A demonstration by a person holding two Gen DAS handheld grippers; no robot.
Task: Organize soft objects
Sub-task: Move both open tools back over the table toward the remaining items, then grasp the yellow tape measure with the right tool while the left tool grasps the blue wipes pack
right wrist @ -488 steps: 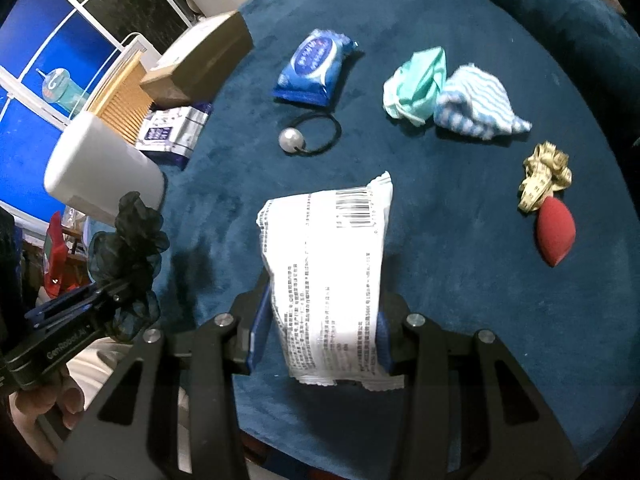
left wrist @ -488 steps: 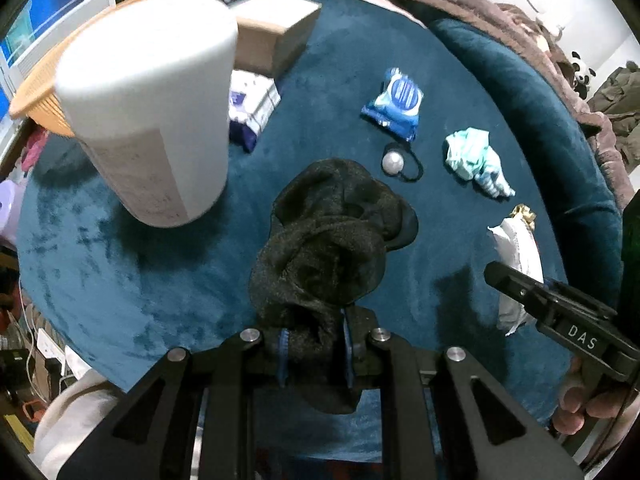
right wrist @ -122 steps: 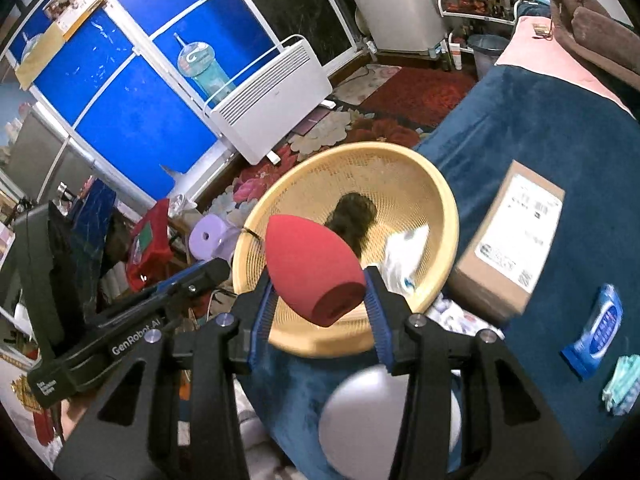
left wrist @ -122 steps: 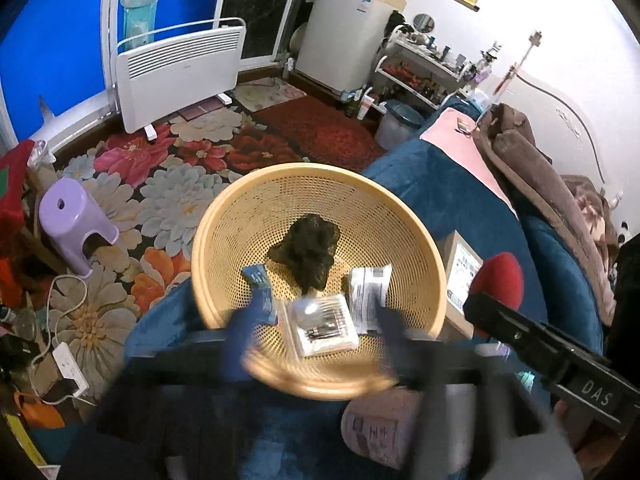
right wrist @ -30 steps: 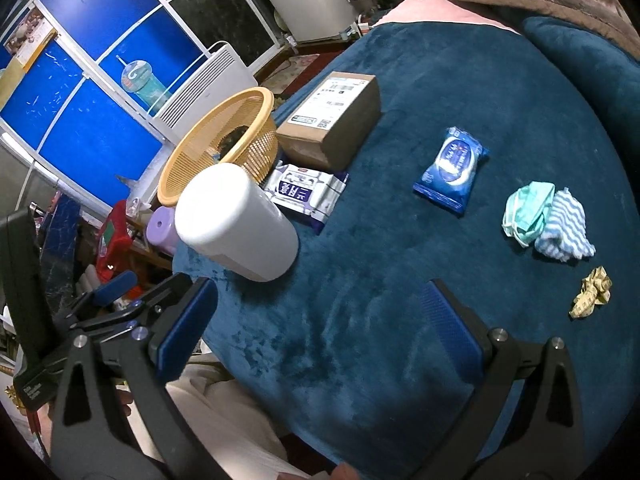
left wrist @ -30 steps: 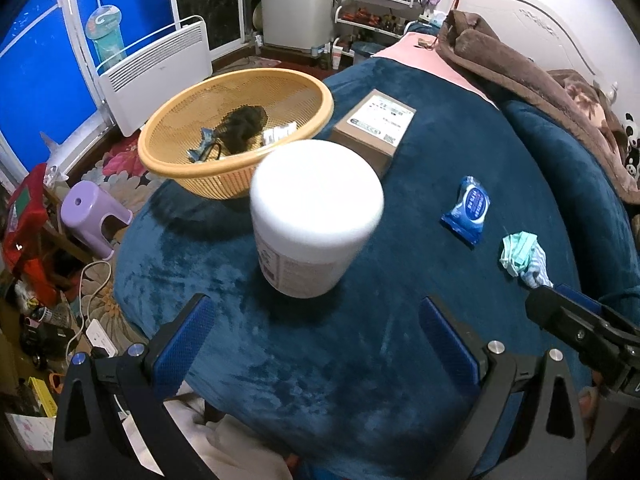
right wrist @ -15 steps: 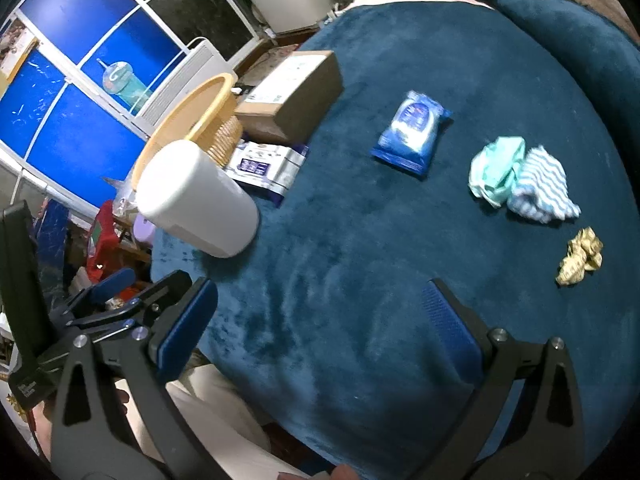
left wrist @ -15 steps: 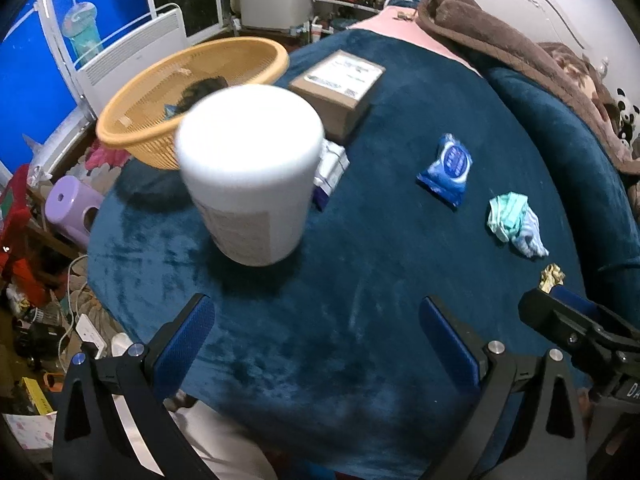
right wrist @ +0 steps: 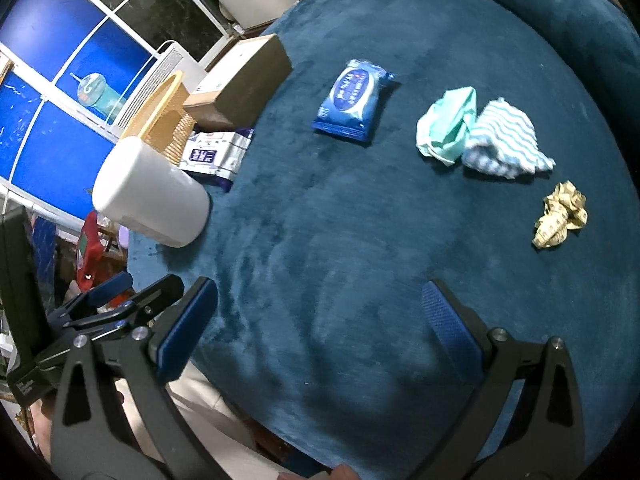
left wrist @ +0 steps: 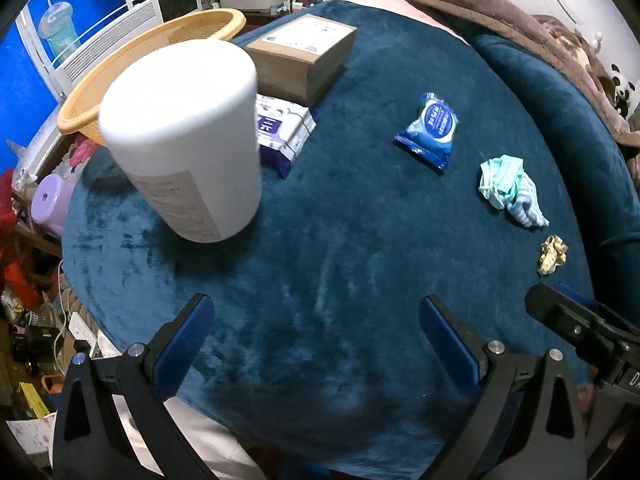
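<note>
Both grippers hover side by side over the near edge of the round blue table point(left wrist: 320, 208), tilted down toward its top. The left gripper point(left wrist: 316, 332) has its blue-padded fingers spread wide with nothing between them, only bare plush below. The right gripper point(right wrist: 318, 316) is spread just as wide and likewise holds nothing. The soft things left on the table lie on its right side: a green mask point(right wrist: 448, 124) touching a striped cloth point(right wrist: 502, 144), and nearer the rim, apart from them, a crumpled yellow tape point(right wrist: 560, 216). A blue wipes pack point(right wrist: 354, 98) lies alone toward the far middle. At the left stands a white tub point(left wrist: 184, 136), with a purple pack point(left wrist: 284, 130) just behind it, a cardboard box point(left wrist: 304, 56) beyond that, and a yellow basket point(left wrist: 160, 52) at the far left edge. The left view looks across the basket's rim, but its contents cannot be made out, and it catches the tip of the right gripper at lower right. The right view shows the basket only edge-on behind the tub, the left gripper at lower left, and the mask, cloth and tape more clearly.
</note>
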